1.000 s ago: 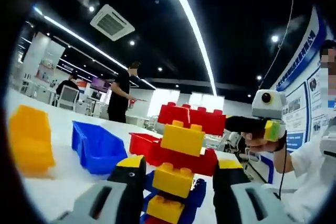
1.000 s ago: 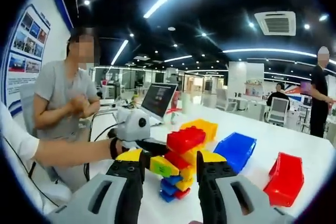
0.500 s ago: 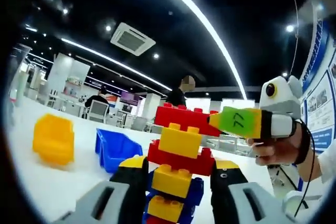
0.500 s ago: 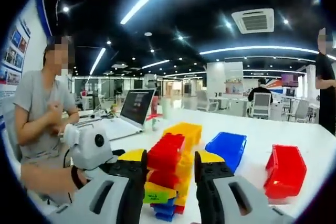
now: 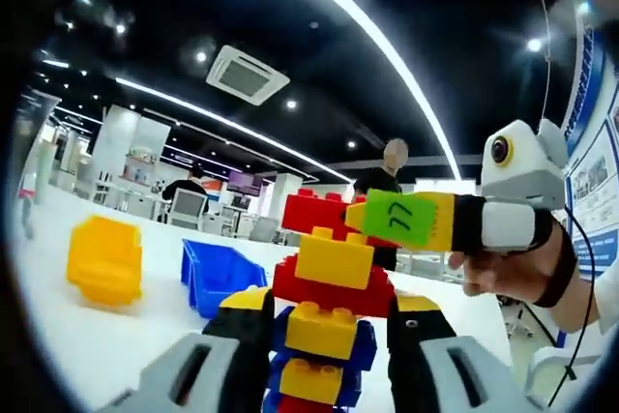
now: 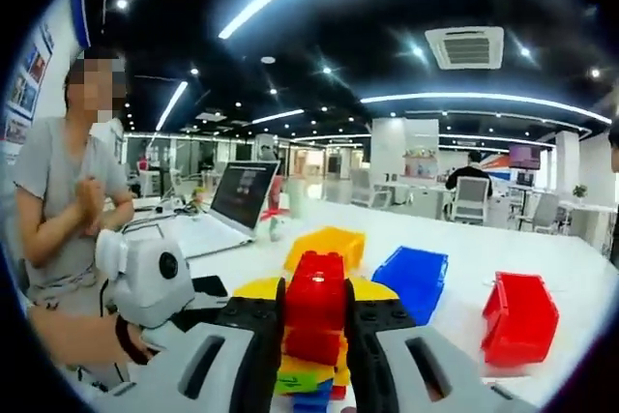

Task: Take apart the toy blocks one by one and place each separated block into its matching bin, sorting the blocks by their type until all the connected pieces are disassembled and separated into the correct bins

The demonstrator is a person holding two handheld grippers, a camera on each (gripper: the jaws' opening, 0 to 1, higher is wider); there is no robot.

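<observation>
Two grippers hold one block tower up above the white table. The left gripper has its jaws squeezed on the tower's lower blocks. The right gripper has its jaws pressed on the top red block, and in the left gripper view it comes in from 3 o'clock.

If the pull is crooked, I think the red block could pop off fast and fly away. A few blocks might come off stuck together too. A loose hold low down could let the whole tower drop.

The blocks look like hard, shiny plastic with round bumps on top. The bins are smooth plastic with open fronts: yellow bin at 12 o'clock in the right gripper view, blue bin at 2, red bin at 3.
</observation>
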